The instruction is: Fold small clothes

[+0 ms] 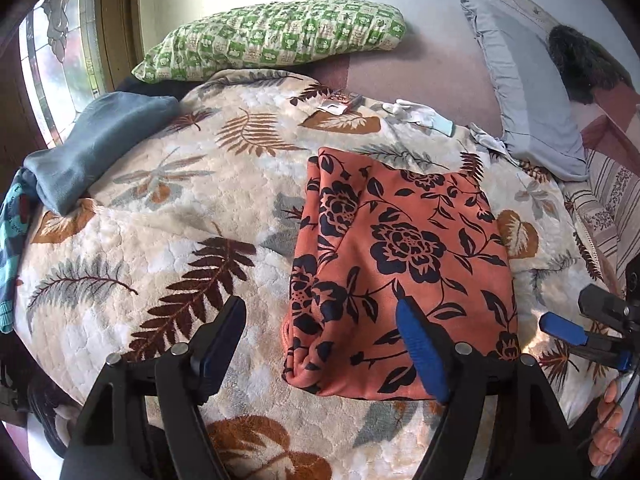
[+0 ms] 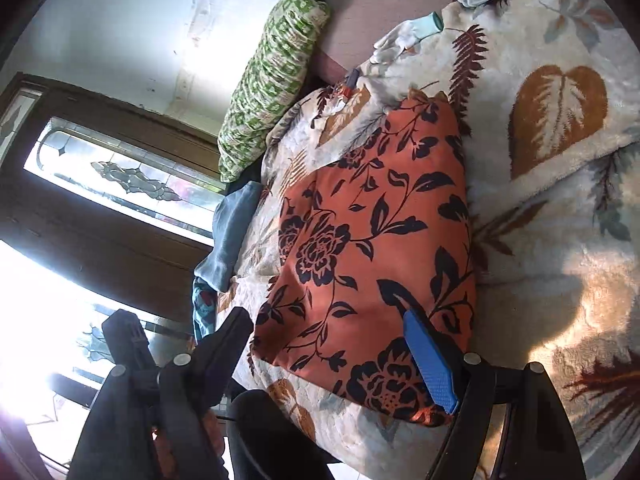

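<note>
A: Where's the cloth (image 1: 400, 264)?

B: Folded, orange with dark flowers, flat on the leafy blanket (image 1: 160, 208). It lies just ahead of the left gripper (image 1: 320, 332), under its right finger, while the left finger sits over bare blanket.

A: Is that gripper holding it?

B: No. Its jaws stand wide apart and nothing is pinched between them.

A: And the right gripper (image 2: 328, 344)?

B: Jaws wide apart too, gripping nothing. The cloth (image 2: 372, 240) spreads ahead of it between the fingers, its near edge close to the blue pad (image 2: 430, 360). In the left view the right gripper shows at the far right edge, beside the cloth, with a hand (image 1: 608, 428) below it.

A: What else is around?

B: A green pillow (image 1: 272, 36) far ahead of the left gripper, a blue-grey garment (image 1: 96, 148) ahead to its left, and a grey pillow (image 1: 528, 92) ahead to its right
</note>
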{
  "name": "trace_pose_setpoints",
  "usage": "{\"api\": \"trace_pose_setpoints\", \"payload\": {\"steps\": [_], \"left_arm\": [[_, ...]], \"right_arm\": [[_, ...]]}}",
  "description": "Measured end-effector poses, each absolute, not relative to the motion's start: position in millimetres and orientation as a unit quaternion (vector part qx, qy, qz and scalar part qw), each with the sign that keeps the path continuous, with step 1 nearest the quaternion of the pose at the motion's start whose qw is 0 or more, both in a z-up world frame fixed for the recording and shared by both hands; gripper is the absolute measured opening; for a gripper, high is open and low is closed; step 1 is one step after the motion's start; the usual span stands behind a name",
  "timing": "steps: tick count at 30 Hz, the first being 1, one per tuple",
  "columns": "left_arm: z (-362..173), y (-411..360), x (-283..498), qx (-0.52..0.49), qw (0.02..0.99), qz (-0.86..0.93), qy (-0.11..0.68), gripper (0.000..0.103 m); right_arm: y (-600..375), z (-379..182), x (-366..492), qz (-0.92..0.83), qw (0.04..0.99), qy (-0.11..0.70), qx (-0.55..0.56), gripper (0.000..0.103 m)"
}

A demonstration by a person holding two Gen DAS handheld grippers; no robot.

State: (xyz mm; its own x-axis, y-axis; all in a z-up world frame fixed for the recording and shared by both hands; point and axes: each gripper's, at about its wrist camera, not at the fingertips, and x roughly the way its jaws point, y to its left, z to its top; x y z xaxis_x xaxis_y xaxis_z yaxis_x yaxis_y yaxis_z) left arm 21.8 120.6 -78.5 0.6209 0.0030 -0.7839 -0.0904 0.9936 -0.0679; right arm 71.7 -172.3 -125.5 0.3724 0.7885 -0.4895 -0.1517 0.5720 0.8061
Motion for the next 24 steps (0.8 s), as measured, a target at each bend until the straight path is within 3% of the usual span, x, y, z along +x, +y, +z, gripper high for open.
{"api": "trace_pose_setpoints", "payload": {"steps": [3,6,14,18,24], "left_arm": [[-78.2,116.7,21.2,-0.049,0.896,0.030,0.441,0.078],[-76.5,113.3,16.6,-0.041,0.894,0.029,0.445,0.078],[-82.9,115.2,14.6,-0.050,0.888,0.038,0.455,0.078],[-88.1,120.1,15.9,-0.061,0.883,0.027,0.465,0.078],[-81.6,139.0,38.1,-0.103,0.893,-0.001,0.438,0.084]], "right_arm": [[-170.1,-135.5,61.7,0.334,0.735,0.473,0.353,0.085],[-161.6,-178.7,63.9,0.302,0.699,0.544,0.352,0.085],[-169.7,-143.7,51.1,0.341,0.725,0.479,0.359,0.085],[-160.6,-184.0,61.7,0.315,0.688,0.550,0.354,0.086],[-184.9,-130.5,74.6,0.327,0.740,0.482,0.336,0.086]]}}
